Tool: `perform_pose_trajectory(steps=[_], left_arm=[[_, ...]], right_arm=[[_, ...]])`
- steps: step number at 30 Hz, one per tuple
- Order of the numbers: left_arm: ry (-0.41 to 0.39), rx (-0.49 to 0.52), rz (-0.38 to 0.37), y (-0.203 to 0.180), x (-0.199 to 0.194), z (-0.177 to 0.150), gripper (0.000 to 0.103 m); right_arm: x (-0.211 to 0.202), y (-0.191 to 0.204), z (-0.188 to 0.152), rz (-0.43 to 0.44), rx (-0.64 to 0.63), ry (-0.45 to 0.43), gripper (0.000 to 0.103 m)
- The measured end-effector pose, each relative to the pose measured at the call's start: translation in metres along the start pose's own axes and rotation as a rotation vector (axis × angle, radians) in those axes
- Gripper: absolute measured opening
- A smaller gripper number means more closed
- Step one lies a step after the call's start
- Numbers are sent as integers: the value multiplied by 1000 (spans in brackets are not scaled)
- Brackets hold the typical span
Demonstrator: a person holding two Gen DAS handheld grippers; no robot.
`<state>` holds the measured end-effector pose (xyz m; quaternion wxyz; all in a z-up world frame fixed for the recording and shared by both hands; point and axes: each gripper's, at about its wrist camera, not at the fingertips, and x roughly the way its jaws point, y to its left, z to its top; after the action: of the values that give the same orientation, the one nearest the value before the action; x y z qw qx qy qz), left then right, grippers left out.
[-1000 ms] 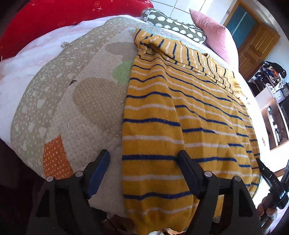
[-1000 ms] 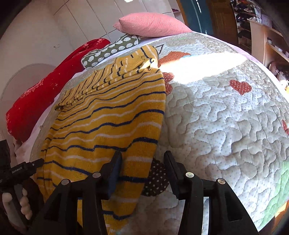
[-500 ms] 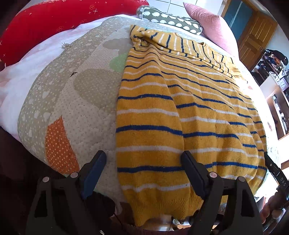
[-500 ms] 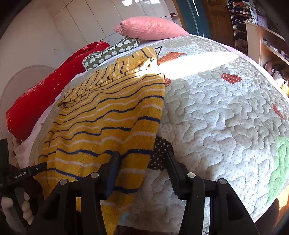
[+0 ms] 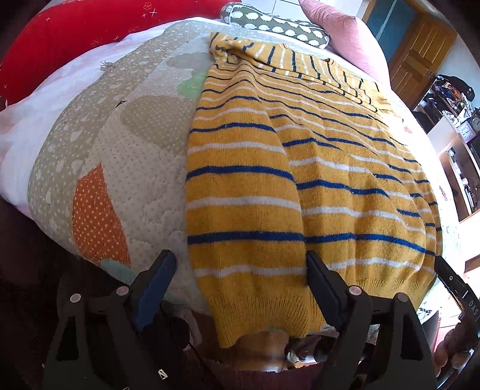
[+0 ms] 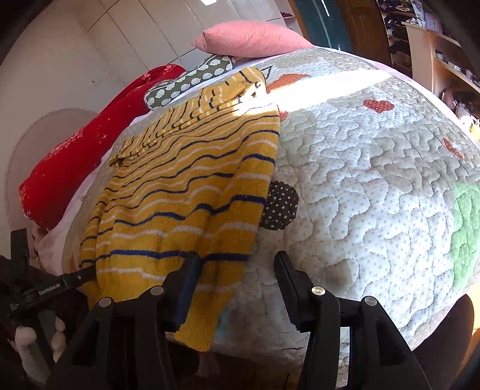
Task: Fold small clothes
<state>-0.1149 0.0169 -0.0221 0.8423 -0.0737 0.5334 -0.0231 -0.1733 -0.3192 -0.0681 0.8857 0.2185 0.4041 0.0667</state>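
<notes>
A yellow sweater (image 5: 300, 180) with blue and white stripes lies spread on the quilted bedspread (image 5: 120, 150), its sleeves folded in along the body. Its hem and a cuff hang over the bed's near edge. My left gripper (image 5: 240, 258) is open wide above the left sleeve's lower end, and the pads touch nothing. In the right wrist view the sweater (image 6: 186, 180) fills the left half. My right gripper (image 6: 236, 256) is open about halfway over the sweater's right edge, its left finger (image 6: 186, 279) above the knit and the other above the bedspread (image 6: 375, 180).
A red cushion (image 5: 75, 39), a green patterned pillow (image 5: 276, 24) and a pink pillow (image 5: 345, 30) lie at the head of the bed. A wooden door (image 5: 420, 54) and shelves (image 5: 459, 150) stand to the right. The bed's near edge drops off just below both grippers.
Both grippers have drawn back toward the bed's near edge, so the hanging hem and cuff now show. The left jaws stand slightly wider. The sweater has not shifted on the bedspread.
</notes>
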Motion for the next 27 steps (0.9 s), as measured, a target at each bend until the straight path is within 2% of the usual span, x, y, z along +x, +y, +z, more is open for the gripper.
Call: perform_pose_trajectory(steps=[3,5,6,7,8,9,13,17,22,25,27], left_arm=[[4,-4,9,0,1,1,84],[2,0,18,-1,0,0,78],[-2,5,21,-1,-1,0,68],[-9,14,19,0,-3,1,48],[-20,24,0,2,-7,2,22],[-27,21,-43,5,-11,5,12],[-28,-75,-111,36,-18,13,12],[1,-184,-241,61,-11,6,12],[-12,-216,-296,66,-12,0,16],[-13,-224,-321,67,-12,-1,27],[-17,-214,-326,65,-11,-3,31]], right_arm=[[1,2,-4,-8,-18,1,55],[2,3,-4,-10,-21,-1,55],[2,2,-4,-9,-20,-1,55],[2,2,-4,-7,-19,-2,55],[2,1,-4,-5,-18,-3,55],[2,1,-5,-4,-18,-3,55],[2,1,-4,-2,-18,2,55],[2,1,-5,-3,-18,1,55],[2,1,-5,-1,-18,1,55],[2,2,-6,9,-12,1,55],[2,3,-7,19,-18,5,56]])
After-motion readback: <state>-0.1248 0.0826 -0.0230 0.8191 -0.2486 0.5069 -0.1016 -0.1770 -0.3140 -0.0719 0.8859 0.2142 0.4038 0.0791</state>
